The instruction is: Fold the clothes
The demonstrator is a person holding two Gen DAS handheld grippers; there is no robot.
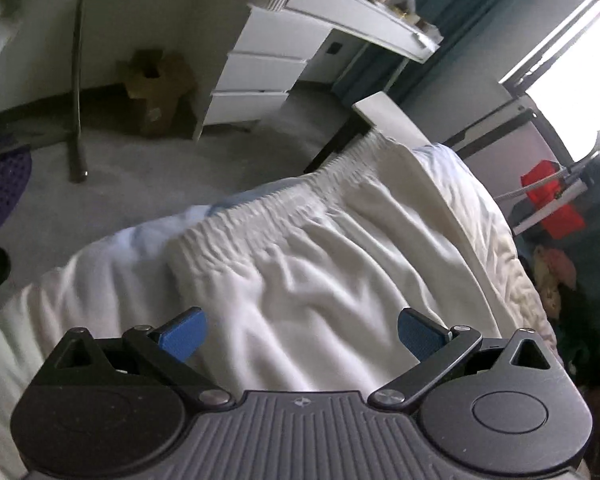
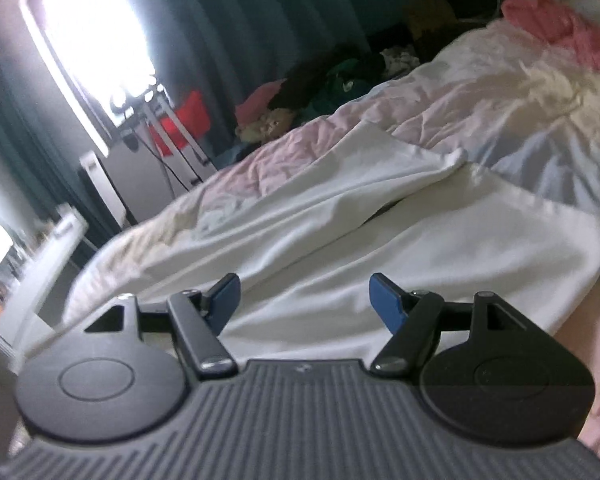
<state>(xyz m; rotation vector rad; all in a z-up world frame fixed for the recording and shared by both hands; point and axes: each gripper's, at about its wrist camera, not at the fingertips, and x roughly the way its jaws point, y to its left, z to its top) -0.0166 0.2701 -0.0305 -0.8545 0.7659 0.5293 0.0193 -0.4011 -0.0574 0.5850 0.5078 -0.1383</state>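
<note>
White trousers (image 1: 320, 264) lie spread on the bed, their gathered elastic waistband (image 1: 284, 204) toward the bed's edge in the left wrist view. My left gripper (image 1: 302, 334) is open and empty, its blue pads wide apart just above the cloth below the waistband. In the right wrist view the two white legs (image 2: 380, 232) stretch away with a dark gap between them. My right gripper (image 2: 304, 300) is open and empty, hovering over the near leg.
The bed has a rumpled pale quilt (image 2: 480, 92). A pink garment (image 2: 560, 28) lies at its far end. A pile of clothes (image 2: 320, 88) sits by the curtain. A white desk with drawers (image 1: 268, 68), a cardboard box (image 1: 156, 84) and grey carpet (image 1: 160, 168) are beyond the bed.
</note>
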